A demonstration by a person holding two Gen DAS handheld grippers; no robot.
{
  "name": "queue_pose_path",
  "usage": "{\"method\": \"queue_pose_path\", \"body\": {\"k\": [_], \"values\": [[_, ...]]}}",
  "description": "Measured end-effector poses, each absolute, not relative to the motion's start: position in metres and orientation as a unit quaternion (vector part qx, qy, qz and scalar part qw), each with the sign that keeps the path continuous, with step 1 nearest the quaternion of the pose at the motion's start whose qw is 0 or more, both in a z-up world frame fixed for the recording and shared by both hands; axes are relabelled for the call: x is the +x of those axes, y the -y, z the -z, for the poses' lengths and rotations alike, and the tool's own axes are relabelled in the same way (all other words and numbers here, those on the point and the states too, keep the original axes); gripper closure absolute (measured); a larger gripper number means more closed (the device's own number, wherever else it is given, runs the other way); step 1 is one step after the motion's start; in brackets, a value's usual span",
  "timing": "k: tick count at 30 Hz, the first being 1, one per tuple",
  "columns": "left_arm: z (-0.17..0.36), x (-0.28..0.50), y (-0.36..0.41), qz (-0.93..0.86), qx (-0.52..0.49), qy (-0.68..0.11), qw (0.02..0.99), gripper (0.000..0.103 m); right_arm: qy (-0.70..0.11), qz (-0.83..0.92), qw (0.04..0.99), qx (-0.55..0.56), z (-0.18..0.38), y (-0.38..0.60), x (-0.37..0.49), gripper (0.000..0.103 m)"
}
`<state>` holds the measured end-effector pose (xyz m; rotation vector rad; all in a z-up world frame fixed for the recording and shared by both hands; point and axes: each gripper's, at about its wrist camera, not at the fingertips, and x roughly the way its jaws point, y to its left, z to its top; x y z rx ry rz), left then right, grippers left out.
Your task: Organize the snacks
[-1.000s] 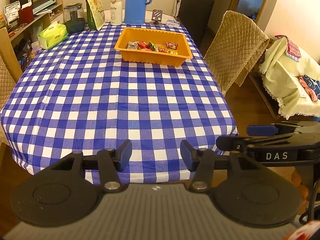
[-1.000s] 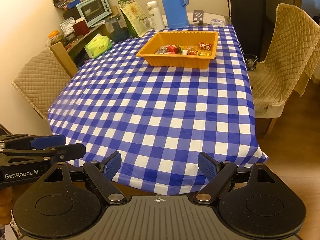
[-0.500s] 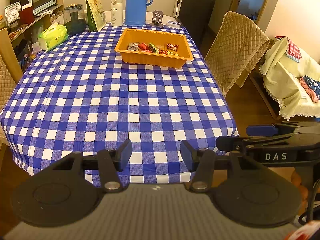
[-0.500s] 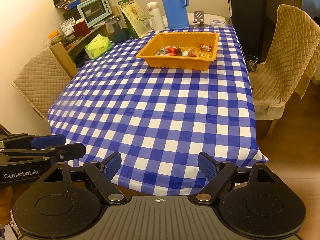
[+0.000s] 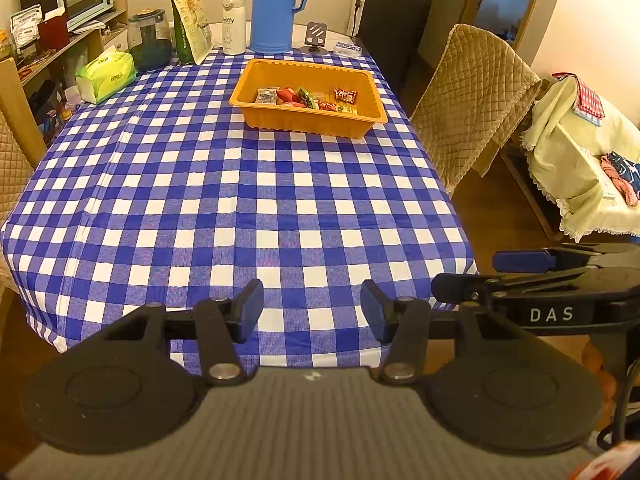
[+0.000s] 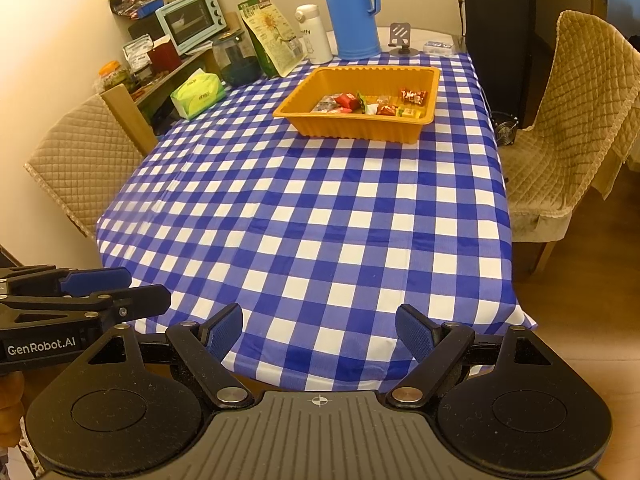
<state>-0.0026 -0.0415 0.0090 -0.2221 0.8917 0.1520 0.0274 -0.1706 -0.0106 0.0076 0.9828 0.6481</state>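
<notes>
An orange tray (image 5: 256, 118) (image 6: 360, 130) sits toward the far end of the blue-and-white checked table and holds several wrapped snacks (image 5: 306, 98) (image 6: 372, 104). My left gripper (image 5: 312, 308) hangs open over the table's near edge with nothing between its fingers. My right gripper (image 6: 319, 330) stands open wider, also at the near edge and holding nothing. Each gripper shows at the side of the other's view: the right gripper (image 5: 464, 276) in the left wrist view, the left gripper (image 6: 132, 292) in the right wrist view. Both are far from the tray.
Behind the tray stand a blue jug (image 5: 276, 4), a white bottle (image 5: 233, 24), a green snack bag (image 5: 190, 20), a jar (image 5: 150, 38) and a tissue pack (image 5: 106, 76). Quilted chairs (image 5: 476, 100) (image 6: 80, 168) flank the table. A shelf with a toaster oven (image 6: 192, 20) lines the left wall.
</notes>
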Motion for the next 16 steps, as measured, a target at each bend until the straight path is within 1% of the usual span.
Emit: {"method": "queue_pose_path", "body": {"k": [13,15,16], "values": [[-0.0094,0.0013,0.0405,-0.077,-0.109,-0.431,0.892,0.052,-0.466,-0.306,0.83,0.004,0.012,0.1688,0.0296,0.02],[-0.009,0.0052,0.0391,-0.081,-0.112,-0.434,0.89,0.05,-0.469,-0.307,0.828,0.004,0.0138,0.1663,0.0317,0.02],[-0.0077,0.006,0.037,-0.084,-0.115,-0.438,0.888,0.046,-0.471,-0.308,0.827,0.003,0.0155,0.1647,0.0336,0.02]]}}
